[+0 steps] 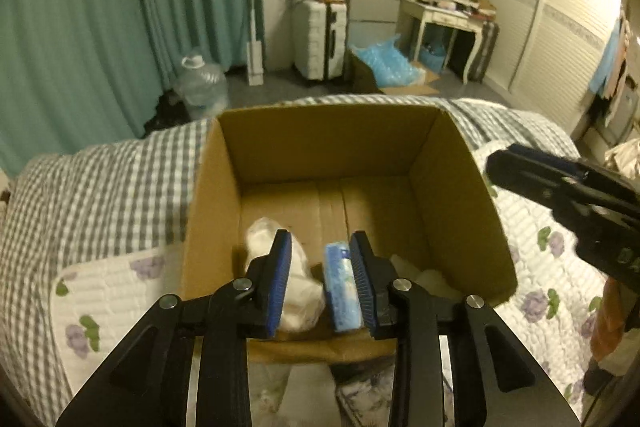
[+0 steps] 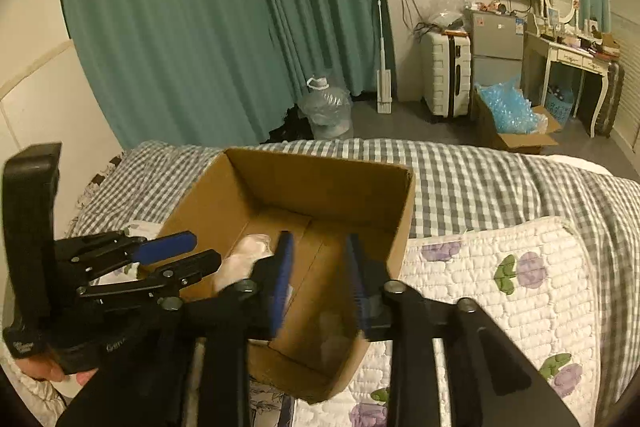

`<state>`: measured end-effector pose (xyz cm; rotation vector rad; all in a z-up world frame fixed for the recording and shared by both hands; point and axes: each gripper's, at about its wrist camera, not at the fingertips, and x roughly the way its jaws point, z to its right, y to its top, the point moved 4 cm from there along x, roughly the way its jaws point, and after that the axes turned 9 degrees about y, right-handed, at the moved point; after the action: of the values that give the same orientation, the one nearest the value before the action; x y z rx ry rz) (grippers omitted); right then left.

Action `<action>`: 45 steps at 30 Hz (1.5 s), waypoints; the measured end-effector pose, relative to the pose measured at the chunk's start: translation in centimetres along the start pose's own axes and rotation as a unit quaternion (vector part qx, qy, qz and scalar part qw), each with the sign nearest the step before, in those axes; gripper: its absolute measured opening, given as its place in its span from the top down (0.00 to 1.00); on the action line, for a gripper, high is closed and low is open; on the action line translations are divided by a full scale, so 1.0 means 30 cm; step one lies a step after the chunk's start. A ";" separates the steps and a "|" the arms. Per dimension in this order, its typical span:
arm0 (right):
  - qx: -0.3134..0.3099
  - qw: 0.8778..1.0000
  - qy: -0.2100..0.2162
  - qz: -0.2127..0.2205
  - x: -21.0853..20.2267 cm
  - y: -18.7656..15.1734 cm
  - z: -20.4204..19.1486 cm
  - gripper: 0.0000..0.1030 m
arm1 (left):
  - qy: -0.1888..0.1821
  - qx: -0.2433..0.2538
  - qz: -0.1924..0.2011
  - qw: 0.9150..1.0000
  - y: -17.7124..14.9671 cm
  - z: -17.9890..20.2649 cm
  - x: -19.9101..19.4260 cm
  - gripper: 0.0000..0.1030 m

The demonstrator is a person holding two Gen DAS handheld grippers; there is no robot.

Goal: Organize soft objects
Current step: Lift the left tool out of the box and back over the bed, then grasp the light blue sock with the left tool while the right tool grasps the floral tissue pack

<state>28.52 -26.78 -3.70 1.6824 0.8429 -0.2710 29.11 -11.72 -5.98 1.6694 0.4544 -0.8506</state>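
Observation:
An open cardboard box stands on the bed. Inside lie a white soft bundle, a blue-and-white pack and more white soft items at the near right. My left gripper hovers over the box's near side, open, with nothing gripped. In the right wrist view the box shows with a white bundle inside. My right gripper is open and empty above the box's near right corner. The left gripper is also in that view, at the left.
The bed carries a grey checked cover and a white quilted pad with purple flowers. Beyond the bed are green curtains, a water jug, a white suitcase, a box of blue plastic and a dressing table.

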 end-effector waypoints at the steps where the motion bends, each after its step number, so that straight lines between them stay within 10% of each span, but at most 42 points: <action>1: 0.000 1.000 -0.003 0.004 -0.017 0.003 -0.002 0.50 | 0.004 0.003 0.007 1.000 0.001 -0.002 -0.033 0.69; 7: -0.011 0.999 -0.016 0.041 -0.206 0.036 -0.062 0.28 | 0.015 0.006 0.070 0.997 0.020 -0.029 -0.286 0.68; 11: -0.032 0.997 -0.025 0.068 -0.373 0.046 -0.134 0.15 | 0.042 -0.011 0.140 0.989 0.000 -0.068 -0.534 0.26; 20: -0.068 0.994 -0.029 0.082 -0.656 -0.049 -0.336 0.07 | 0.088 -0.031 0.185 0.978 -0.164 -0.111 -0.812 0.25; 28: -0.077 0.995 -0.034 0.047 -0.670 -0.267 -0.435 0.07 | 0.093 -0.076 0.137 0.983 -0.355 -0.164 -0.749 0.25; 45: -0.049 0.995 -0.035 -0.082 -0.264 -0.579 -0.369 0.07 | 0.082 -0.067 0.042 0.993 -0.580 -0.149 -0.394 0.25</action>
<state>8.72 -18.51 -8.86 1.5062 0.9274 -0.3926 10.62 -1.05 -8.54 1.6290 0.5381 -0.6103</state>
